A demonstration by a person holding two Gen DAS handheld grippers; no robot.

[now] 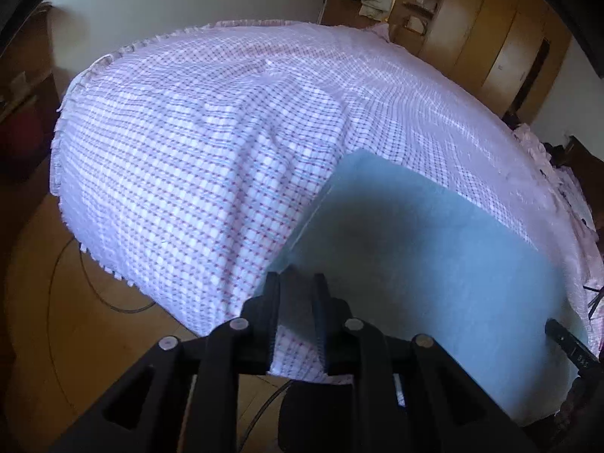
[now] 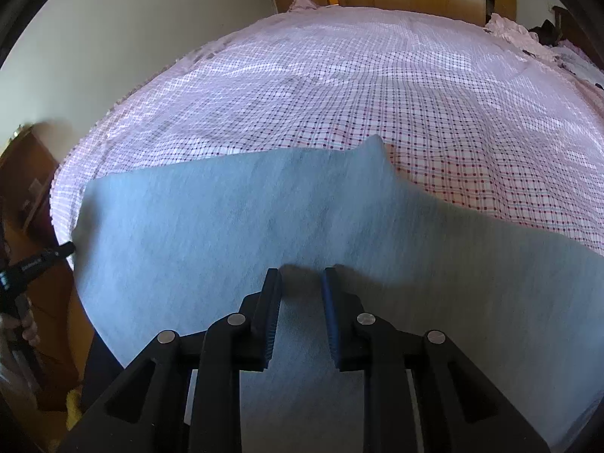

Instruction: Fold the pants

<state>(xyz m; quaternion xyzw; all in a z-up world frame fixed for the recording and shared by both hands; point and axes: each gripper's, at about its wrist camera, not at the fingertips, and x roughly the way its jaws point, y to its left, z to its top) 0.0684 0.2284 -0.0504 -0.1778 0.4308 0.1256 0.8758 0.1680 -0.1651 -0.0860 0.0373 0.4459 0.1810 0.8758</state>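
Light blue pants (image 1: 426, 249) lie flat on a bed with a pink checked sheet (image 1: 181, 143). My left gripper (image 1: 296, 277) sits at the pants' near left corner; its jaws stand a little apart with the pants' edge and some sheet between them. In the right wrist view the pants (image 2: 241, 219) spread wide across the near bed. My right gripper (image 2: 302, 273) is over the pants' near edge, its jaws a little apart with blue cloth between them. The left gripper's tip (image 2: 56, 253) shows at the pants' left corner.
The bed's checked sheet (image 2: 377, 87) reaches to a white wall on the left. Wooden wardrobes (image 1: 490, 30) stand beyond the far end. Bunched pink bedding (image 1: 543, 158) lies at the right. Wooden floor with a cable (image 1: 94, 294) lies by the bed's near left side.
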